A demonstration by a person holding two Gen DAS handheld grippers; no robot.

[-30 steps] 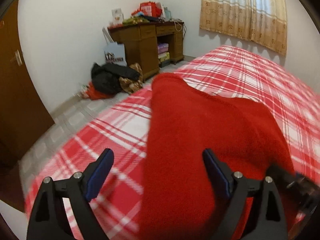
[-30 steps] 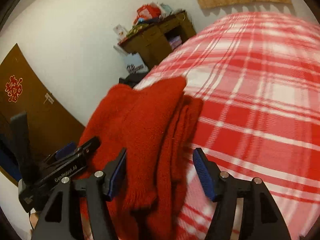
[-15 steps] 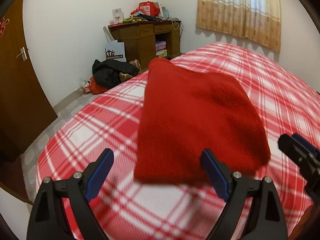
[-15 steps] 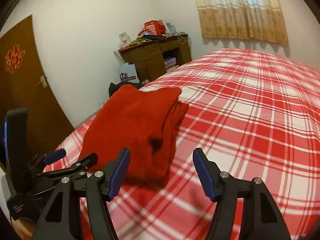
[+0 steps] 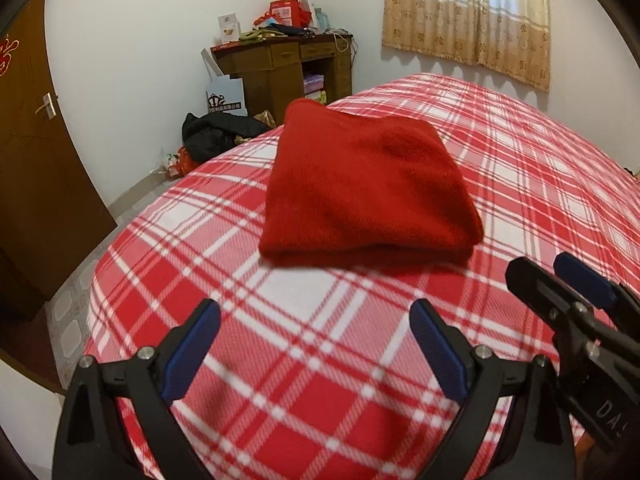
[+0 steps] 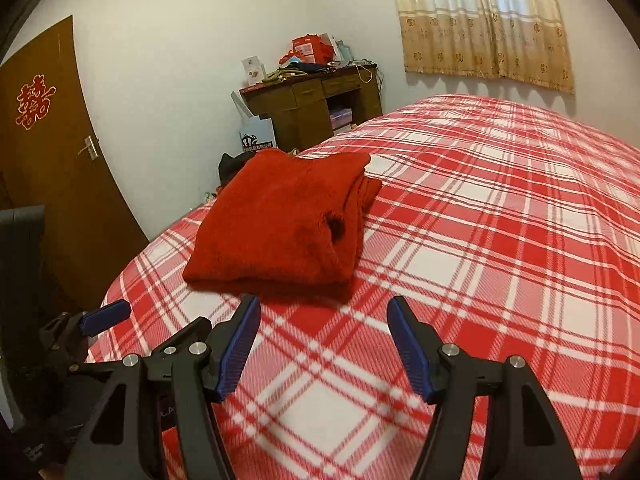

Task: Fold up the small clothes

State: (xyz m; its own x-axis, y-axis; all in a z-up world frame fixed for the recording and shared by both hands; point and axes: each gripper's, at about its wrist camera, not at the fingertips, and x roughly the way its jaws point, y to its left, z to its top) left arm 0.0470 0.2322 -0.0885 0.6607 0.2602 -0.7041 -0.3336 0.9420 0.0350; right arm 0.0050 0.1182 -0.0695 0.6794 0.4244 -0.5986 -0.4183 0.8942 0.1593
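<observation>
Red knit garment [image 5: 370, 188], folded into a thick rectangle, lies flat on the bed [image 5: 540, 184] near its left edge, its folded edge toward the cameras. The bed wears a red-and-white plaid cover. Both tongs hang over the cover short of the garment and touch nothing. The left tongs [image 5: 314, 346] stand wide apart, their jaws having just opened further, with only plaid cloth showing between the blue pads. The right tongs [image 6: 322, 350] also stand apart and empty, with a narrower gap; in the left wrist view they show at the right edge [image 5: 560, 284]. Beyond the bed's far left corner a wooden desk [image 5: 288, 68] stands against the wall, a dark heap of clothes [image 5: 216, 130] on the floor beside it. A brown door [image 6: 52, 160] is at the left.
</observation>
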